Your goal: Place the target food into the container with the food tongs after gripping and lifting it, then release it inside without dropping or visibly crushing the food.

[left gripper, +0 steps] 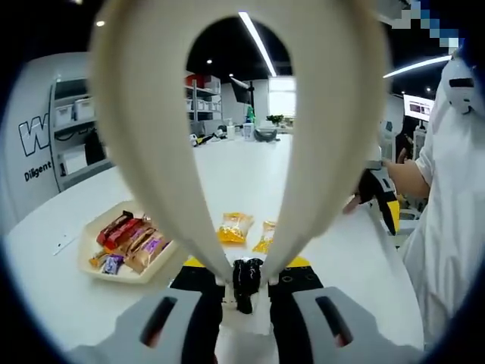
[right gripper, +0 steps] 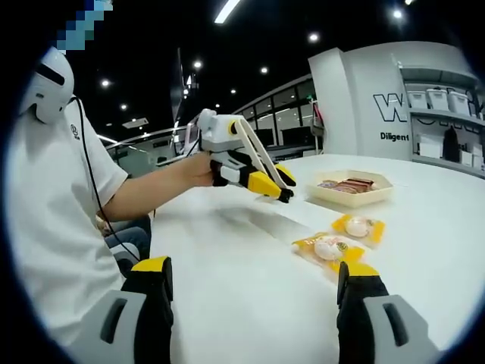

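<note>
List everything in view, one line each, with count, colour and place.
Food packets: two, yellow, clear window showing pale round food, on the table between the grippers and the tray.
Tray: one, cream, on the table, holding red, brown and purple wrapped snacks.
Table: one, white.
Tongs: one, cream, clamped in the left hand-held gripper, arms spread.
Shelves: grey, by the far wall.
Person: white shirt, at the table edge.
Right hand-held gripper: yellow-tipped jaws apart, empty.
</note>
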